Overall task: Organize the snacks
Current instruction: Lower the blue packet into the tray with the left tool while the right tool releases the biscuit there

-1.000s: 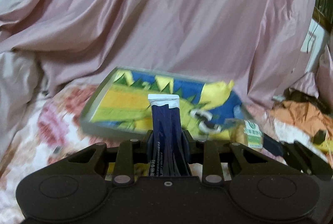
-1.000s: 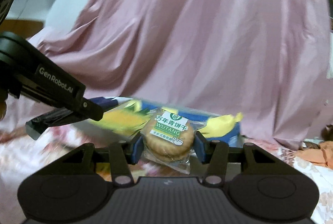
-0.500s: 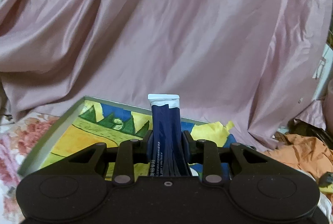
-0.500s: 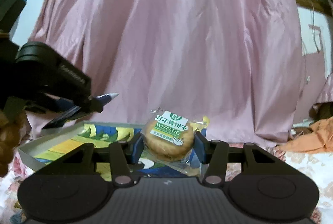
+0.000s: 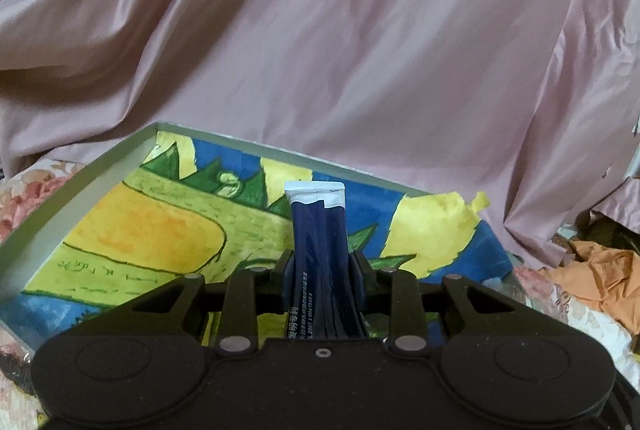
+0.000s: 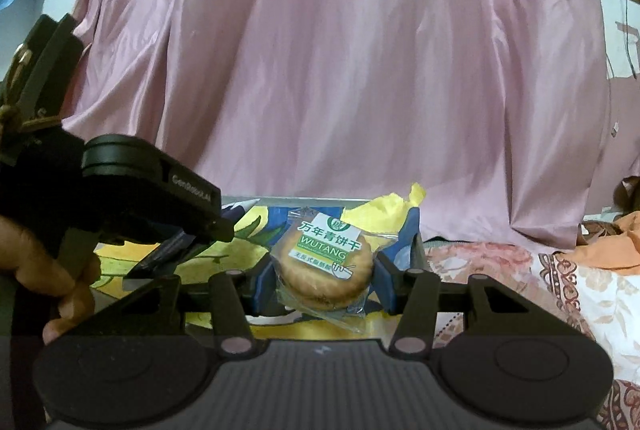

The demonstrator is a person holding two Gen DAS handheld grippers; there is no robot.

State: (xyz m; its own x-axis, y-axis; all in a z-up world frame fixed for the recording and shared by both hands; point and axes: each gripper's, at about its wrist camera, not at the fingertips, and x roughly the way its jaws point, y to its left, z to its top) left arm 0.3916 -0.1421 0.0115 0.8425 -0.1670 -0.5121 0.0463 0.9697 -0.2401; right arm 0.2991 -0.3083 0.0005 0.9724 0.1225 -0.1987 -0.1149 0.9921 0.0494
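Note:
A dark blue stick sachet (image 5: pixel 318 230) with a white top stands upright in my left gripper (image 5: pixel 320 262), which is shut on it just above the shallow box (image 5: pixel 80 186) lined with a yellow, green and blue painted sheet. My right gripper (image 6: pixel 324 270) is shut on a round biscuit in a clear wrapper (image 6: pixel 324 268) with a green and white label. In the right wrist view the left gripper (image 6: pixel 160 226) and the hand holding it sit at the left, over the same box (image 6: pixel 288 199).
A pink satin cloth (image 5: pixel 320 50) drapes behind and around the box. The surface underneath is a floral fabric (image 6: pixel 560 282). Crumpled orange cloth (image 5: pixel 600 278) lies to the right.
Both grippers have come closer to the box while keeping their snacks. The box now fills more of the left wrist view, and the left gripper sits lower over it in the right wrist view.

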